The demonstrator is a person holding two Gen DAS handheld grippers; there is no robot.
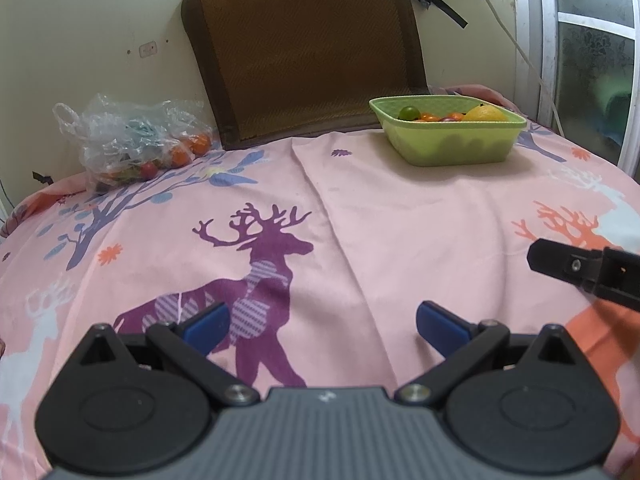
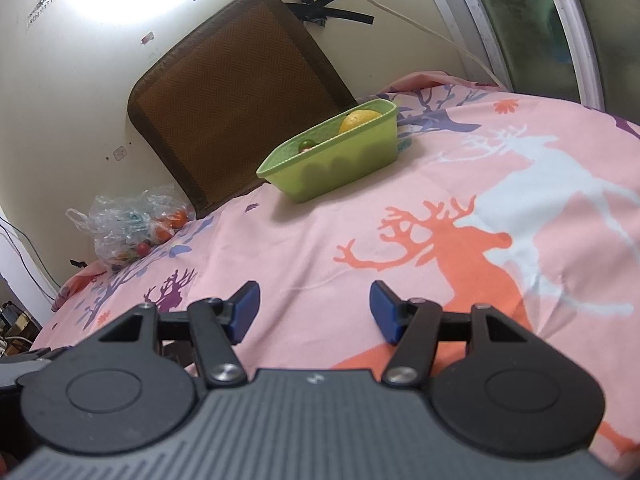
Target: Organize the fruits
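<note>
Now, left view: our left gripper (image 1: 322,326) spread wide, holding nothing, over the pink sheet (image 1: 400,220); green tub (image 1: 448,130) of fruit far right, plastic bag (image 1: 132,140) of fruit far left | right view: our right gripper (image 2: 314,306) also parted and bare; tub (image 2: 332,160) ahead, bag (image 2: 128,228) left by the wall.

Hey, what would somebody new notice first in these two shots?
Probably the pink deer-print sheet filling both views, with the green tub of fruit on it by the brown mat. Next, the plastic bag of fruit at the far left by the wall. Both claws, left and right, are open and empty.
</note>
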